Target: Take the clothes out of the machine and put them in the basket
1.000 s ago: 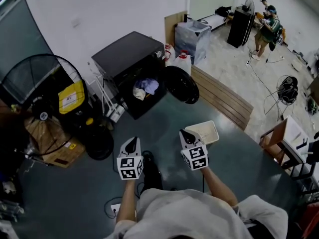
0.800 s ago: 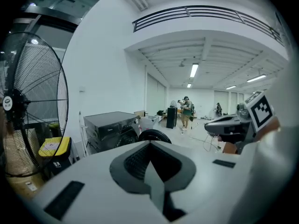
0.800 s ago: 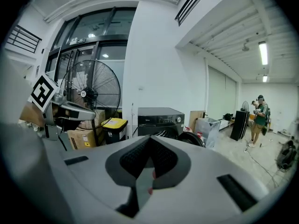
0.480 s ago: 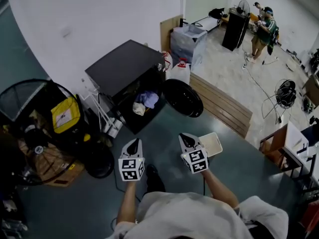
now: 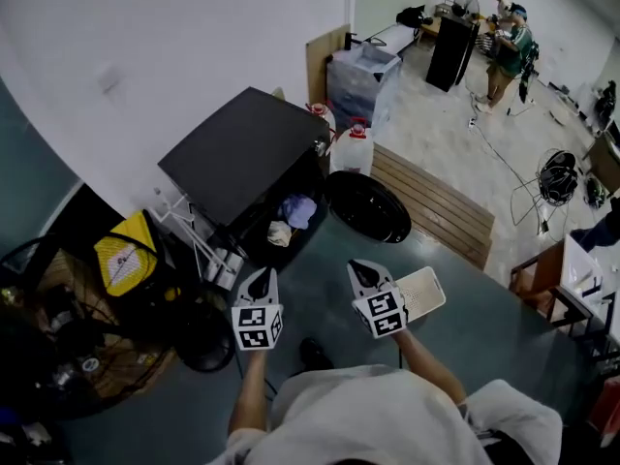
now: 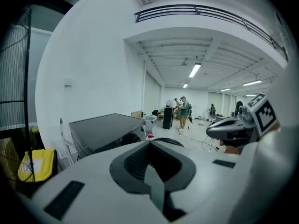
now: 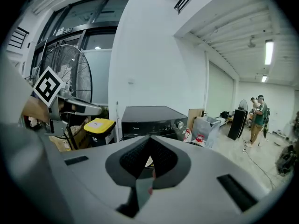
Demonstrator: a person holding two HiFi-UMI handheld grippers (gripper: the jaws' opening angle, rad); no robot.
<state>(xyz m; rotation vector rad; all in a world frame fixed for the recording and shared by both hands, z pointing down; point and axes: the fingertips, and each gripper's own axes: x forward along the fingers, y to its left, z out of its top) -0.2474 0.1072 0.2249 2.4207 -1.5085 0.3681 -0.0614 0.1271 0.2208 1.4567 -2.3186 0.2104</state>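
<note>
Currently I hold both tools side by side over the dark grey-green floor (image 5: 320, 303), low in the centre of the head view, pointing up-frame toward the machine. My left gripper (image 5: 259, 279) has its jaws brought together with nothing between them; its own view shows the two dark pads meeting in a closed V. My right gripper (image 5: 364, 271) is likewise fully closed and empty.

The black front-loading washing machine (image 5: 242, 148) stands above and slightly left of the grippers, against the white wall (image 5: 174, 46). Its round black door (image 5: 368, 206) hangs open at the right of the opening, up-frame of the right gripper.

The clothes (image 5: 291, 219), a pale lilac piece with a cream piece beside it, lie inside the drum opening. They sit up-frame of both tools, somewhat nearer the left gripper, and clearly apart from either. Neither tool touches them or the machine.

The white perforated plastic basket (image 5: 426, 291) rests on the floor just beside the right gripper, at its right in the frame, with its near corner hidden behind that gripper's marker cube. It lies well apart from the clothes, down-frame and right of the open door.

Also noted:
- A white jug with a red cap (image 5: 351, 148) stands just right of the machine.
- A yellow-lidded bin (image 5: 121, 255) stands at its lower left.
- A slatted wooden platform (image 5: 436, 206) lies right of the door.
- A person (image 5: 504, 51) stands in the far upper right.
</note>
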